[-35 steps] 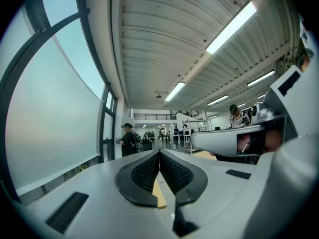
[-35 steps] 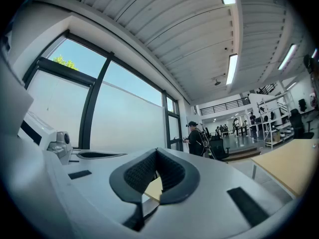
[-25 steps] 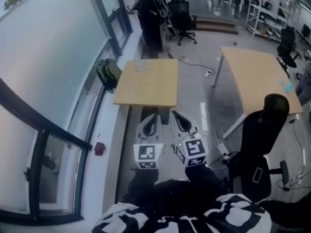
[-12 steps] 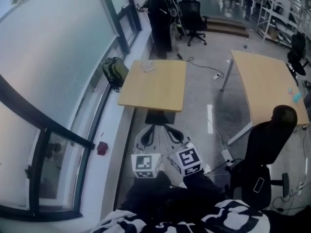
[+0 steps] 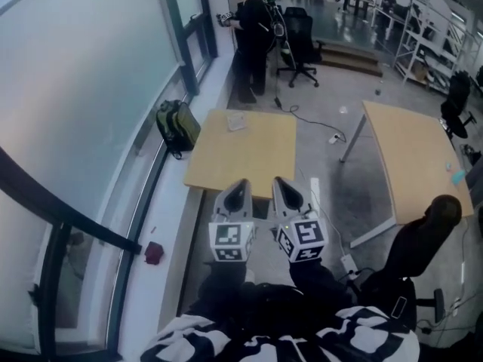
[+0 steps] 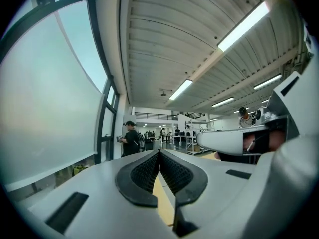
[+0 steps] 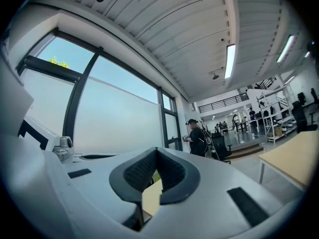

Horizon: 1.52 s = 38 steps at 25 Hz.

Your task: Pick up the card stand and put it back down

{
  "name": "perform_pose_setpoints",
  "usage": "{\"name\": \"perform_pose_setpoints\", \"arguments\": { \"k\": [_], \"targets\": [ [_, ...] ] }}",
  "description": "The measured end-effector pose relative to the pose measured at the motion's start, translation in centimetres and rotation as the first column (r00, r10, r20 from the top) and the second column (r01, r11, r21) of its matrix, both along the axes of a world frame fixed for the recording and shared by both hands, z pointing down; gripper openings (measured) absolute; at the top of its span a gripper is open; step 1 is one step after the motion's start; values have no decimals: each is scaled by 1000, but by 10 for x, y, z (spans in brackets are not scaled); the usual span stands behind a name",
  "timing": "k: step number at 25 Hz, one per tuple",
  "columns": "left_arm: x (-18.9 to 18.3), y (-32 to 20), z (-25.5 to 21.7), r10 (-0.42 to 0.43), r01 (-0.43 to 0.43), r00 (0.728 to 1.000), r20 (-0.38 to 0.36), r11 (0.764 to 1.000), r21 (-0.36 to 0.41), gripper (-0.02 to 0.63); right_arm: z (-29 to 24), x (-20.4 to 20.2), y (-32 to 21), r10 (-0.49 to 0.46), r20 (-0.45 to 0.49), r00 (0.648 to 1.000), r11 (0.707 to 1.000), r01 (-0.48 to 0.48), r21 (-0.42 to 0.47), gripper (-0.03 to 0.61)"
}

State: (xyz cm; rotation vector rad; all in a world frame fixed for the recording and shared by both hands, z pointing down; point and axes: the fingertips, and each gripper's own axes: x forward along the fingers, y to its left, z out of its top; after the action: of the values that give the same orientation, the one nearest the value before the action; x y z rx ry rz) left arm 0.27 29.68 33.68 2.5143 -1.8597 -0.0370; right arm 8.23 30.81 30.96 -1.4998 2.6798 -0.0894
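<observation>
The left gripper [image 5: 238, 191] and right gripper [image 5: 285, 193] hang at lower centre, beside a light wooden desk [image 5: 241, 153]. Both jaws are closed and empty.

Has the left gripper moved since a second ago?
Yes. The left gripper has advanced: its tip now overlaps the wooden table's near edge, earlier short of it.

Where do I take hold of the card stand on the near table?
Its shape is too small to read. The card stand sits low near the wooden table's far edge, so probably come from above, across its narrower width.
</observation>
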Motion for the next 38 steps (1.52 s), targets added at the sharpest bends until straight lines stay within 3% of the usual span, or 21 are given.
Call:
{"name": "perform_pose_setpoints", "arguments": {
  "k": [7,13,23,32,38],
  "targets": [
    [-71,-58,-3,-28,28,999,-31,1000,13,5,2,-67,-54,-3,-31,1000,1000,3,10,18],
    [-87,-83,19,-11,9,998,-60,999,-31,5,19,-94,-86,-19,-69,997,999,16,-39,18],
    [-135,-152,30,-113,110,991,-67,992,-54,5,35,-141,-155,-147,-51,988,988,144,-58,18],
    [-87,-275,9,-48,47,999,-26,999,-13,5,8,-94,-284,-115,-18,993,993,115,-15,18],
    [-70,-332,32,-37,35,999,-23,996,-86,5,35,-81,-342,-125,-20,992,987,122,-100,18]
  ]
}}
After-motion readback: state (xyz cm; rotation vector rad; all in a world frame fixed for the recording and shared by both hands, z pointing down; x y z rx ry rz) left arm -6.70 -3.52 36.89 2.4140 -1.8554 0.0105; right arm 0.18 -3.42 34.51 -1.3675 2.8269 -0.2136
